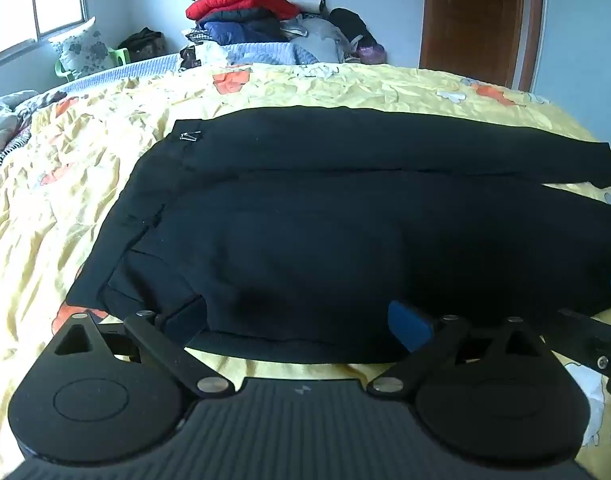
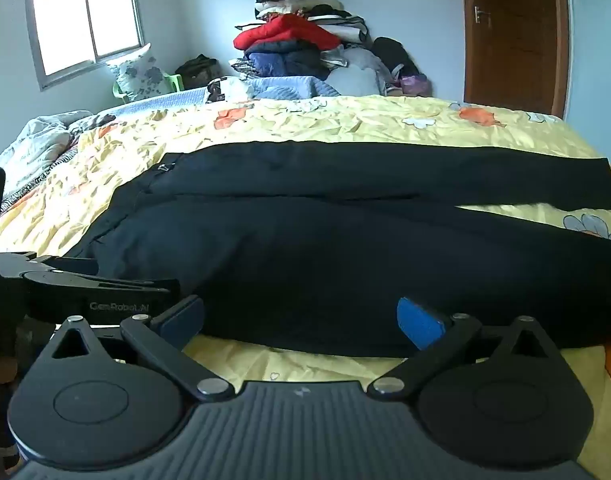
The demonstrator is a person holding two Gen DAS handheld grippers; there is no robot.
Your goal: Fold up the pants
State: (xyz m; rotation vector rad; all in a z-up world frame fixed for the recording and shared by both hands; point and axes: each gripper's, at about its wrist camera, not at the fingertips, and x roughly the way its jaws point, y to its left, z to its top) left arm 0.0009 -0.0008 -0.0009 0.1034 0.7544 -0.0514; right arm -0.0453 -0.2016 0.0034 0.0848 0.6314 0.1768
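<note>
Two hand-held grippers hang side by side over the near edge of a bed (image 2: 345,128) spread with a yellow flowered cover, and both stand wide apart at the jaws with nothing between the pads. The black pants (image 1: 325,208) lie flat on that cover, straight ahead of both tools and slightly below them, so each looks down onto the fabric at a slant. Their long axis runs crosswise to the grippers' pointing direction: the waistband, marked by a small metal clasp (image 1: 190,136), sits to the left, and the two legs stretch away to the right, one farther off and one nearer. The near leg's long edge lies just ahead of both sets of fingertips, close but seemingly not yet pinched. The left hand-held gripper (image 1: 301,316) fronts the waist and seat end; the right hand-held gripper (image 2: 305,316) fronts a stretch of the near leg farther toward the cuffs, and the left tool's body shows at the left edge of the right wrist view. Judging from this layout, the first fold has not begun, and the likely move is for both to take the near edge and carry it over the far leg. Cuffs run out of view rightward.
</note>
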